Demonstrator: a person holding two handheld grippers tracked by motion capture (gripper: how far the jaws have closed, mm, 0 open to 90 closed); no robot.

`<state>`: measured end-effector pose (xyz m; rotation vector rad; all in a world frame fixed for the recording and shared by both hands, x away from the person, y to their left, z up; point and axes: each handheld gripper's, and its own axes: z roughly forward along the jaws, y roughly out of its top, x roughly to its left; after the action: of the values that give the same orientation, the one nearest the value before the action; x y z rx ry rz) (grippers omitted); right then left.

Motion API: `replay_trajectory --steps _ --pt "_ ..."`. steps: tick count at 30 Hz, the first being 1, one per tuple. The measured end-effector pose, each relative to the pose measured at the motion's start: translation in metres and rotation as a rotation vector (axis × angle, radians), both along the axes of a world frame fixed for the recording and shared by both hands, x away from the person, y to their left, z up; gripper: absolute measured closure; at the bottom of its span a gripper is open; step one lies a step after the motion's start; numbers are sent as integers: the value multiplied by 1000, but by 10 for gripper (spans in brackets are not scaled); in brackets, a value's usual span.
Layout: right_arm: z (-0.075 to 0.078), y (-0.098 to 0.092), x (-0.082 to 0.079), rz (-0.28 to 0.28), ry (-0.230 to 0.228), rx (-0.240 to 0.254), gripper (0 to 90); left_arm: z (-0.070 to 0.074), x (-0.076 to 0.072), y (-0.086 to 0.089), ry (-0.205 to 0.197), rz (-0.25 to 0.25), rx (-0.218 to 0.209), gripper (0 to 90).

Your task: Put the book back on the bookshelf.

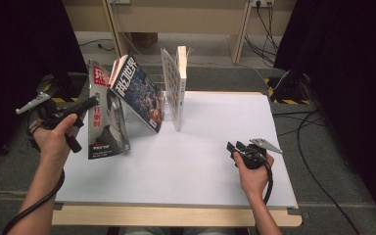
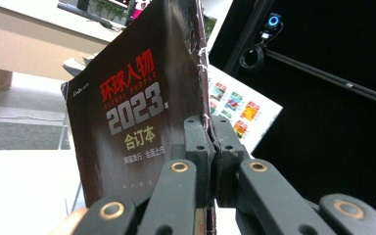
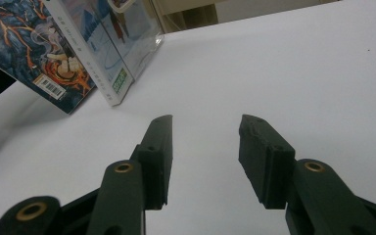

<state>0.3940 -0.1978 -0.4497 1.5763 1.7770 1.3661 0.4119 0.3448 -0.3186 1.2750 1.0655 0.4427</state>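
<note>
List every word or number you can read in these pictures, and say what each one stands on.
"环球人物", red, on the dark magazine cover clamped in the left gripper.
"GLOBAL PEOPLE", small, under it.
"2023", large grey figures, same cover.
"合订本", yellow, below that.
Smaller lines lower on that cover: blurred.
Large white characters on the blue leaning magazine: not clear enough to quote.
Barcode on its corner: digits too small.
White upright book: print too small.

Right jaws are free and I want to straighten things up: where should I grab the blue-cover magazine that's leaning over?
Probably by the raised top edge of the blue-cover magazine, coming from the right gripper side with the jaws across its thickness. It tilts with its foot on the table by the white upright book, so the top is the free part. The left gripper holds the dark magazine beside it.
</note>
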Motion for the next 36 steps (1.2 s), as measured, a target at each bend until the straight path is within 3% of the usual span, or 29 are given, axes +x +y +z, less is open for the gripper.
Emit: replay_trajectory --steps 3,7,9,13,16,19,22,23,27,30,33,36 --pt "2 0 1 0 -7 2 572 10 5 -1 -24 33 40 870" --pt "2 0 2 0 -2 -3 572 18 16 -2 -40 43 26 870" --pt "2 0 3 1 -1 -1 572 20 24 -2 -35 49 5 870" --pt "2 2 4 8 -3 -3 572 24 39 -6 -34 62 7 871" --pt "2 3 4 4 5 4 572 23 48 -4 -23 73 -23 870" --pt "2 2 5 7 -3 -4 573 15 52 -1 -12 81 -67 870" --pt "1 2 5 7 0 -3 572 6 53 2 -2 88 -74 870" --pt "1 2 5 9 3 -2 572 -5 53 4 21 114 -60 869" --pt "-1 2 5 10 6 4 572 -27 54 3 67 141 -35 868" --pt "-1 3 5 14 6 -5 571 -37 54 1 85 174 7 866" --pt "-1 4 5 15 11 2 570 -45 53 1 121 208 14 865" --pt "-2 3 5 19 10 -4 570 -51 52 1 171 250 55 863"
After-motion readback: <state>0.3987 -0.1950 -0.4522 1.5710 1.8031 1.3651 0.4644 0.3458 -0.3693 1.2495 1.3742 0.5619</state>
